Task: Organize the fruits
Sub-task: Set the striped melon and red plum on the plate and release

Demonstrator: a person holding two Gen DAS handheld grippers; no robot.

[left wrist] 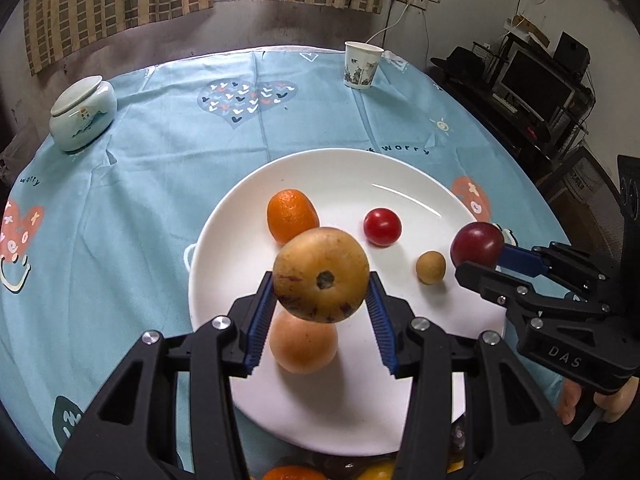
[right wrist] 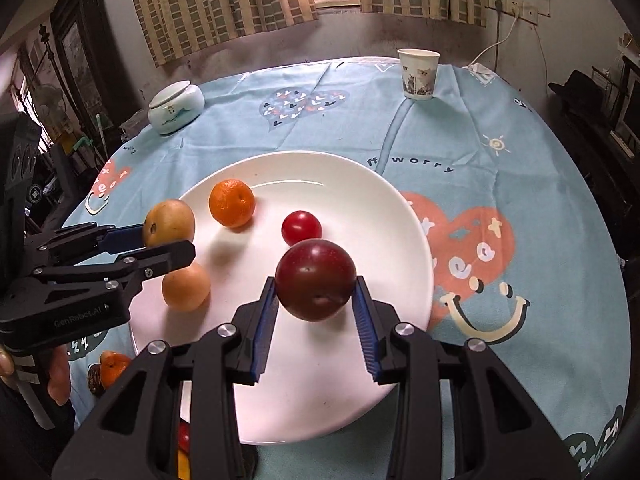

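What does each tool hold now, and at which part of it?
The left tool holds a yellow-brown fruit by its two opposite sides. The right tool holds a dark red plum likewise.

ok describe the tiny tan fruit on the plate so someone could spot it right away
Start at the big white plate in the middle of the blue tablecloth. Near its right side, just in front of the small red tomato, lies the little tan fruit. It is the smallest piece there, round, dull yellow-brown, and no tool is holding it.
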